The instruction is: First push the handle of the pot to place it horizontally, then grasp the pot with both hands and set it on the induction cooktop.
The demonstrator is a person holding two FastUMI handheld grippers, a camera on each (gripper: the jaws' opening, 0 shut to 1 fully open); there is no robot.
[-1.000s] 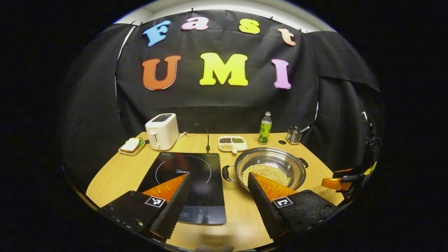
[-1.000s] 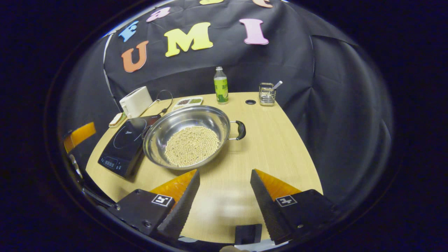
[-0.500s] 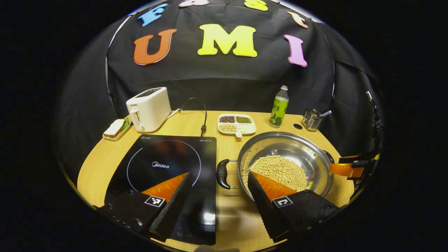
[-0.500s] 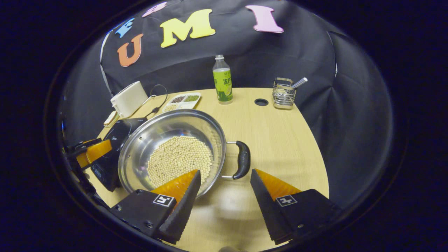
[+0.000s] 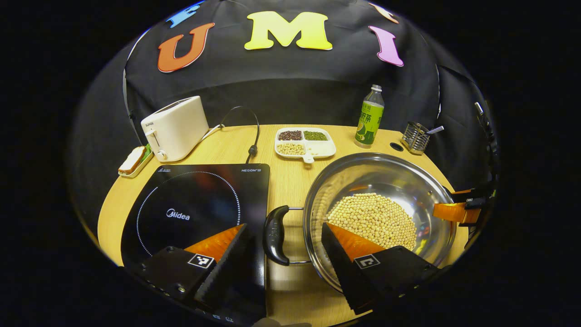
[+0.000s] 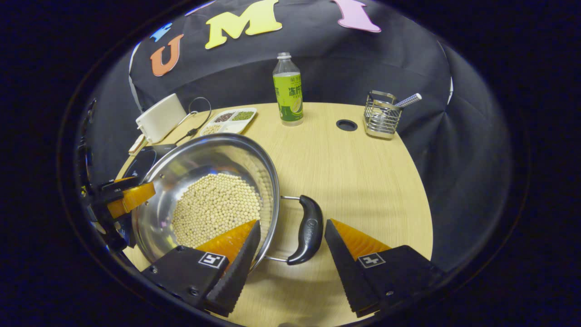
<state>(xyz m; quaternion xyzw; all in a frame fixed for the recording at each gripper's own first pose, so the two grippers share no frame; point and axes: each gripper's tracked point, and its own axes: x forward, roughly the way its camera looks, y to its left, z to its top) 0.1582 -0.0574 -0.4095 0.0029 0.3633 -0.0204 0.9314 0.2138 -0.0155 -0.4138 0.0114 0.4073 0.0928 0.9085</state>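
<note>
Left gripper view: left gripper (image 5: 283, 245) fingers spread, straddling pot's (image 5: 379, 218) near handle (image 5: 274, 235), no contact seen. Pot on table (image 5: 290, 175), just right of induction cooktop (image 5: 195, 211). Steel rigid, likely slippery; bean (image 5: 372, 218) load adds weight, may shift. Handles best hold. Near rim hidden behind finger.

Right gripper view: right gripper (image 6: 290, 250) fingers spread, pot's other handle (image 6: 307, 229) between them, untouched. Cooktop mostly hidden behind pot.

one pot (image 5: 386, 181), one cooktop (image 5: 195, 209), one toaster (image 5: 174, 128), one bottle (image 5: 369, 117), one divided dish (image 5: 305, 144), one wire holder (image 5: 415, 137), two grippers (image 5: 283, 247) (image 6: 290, 247).
</note>
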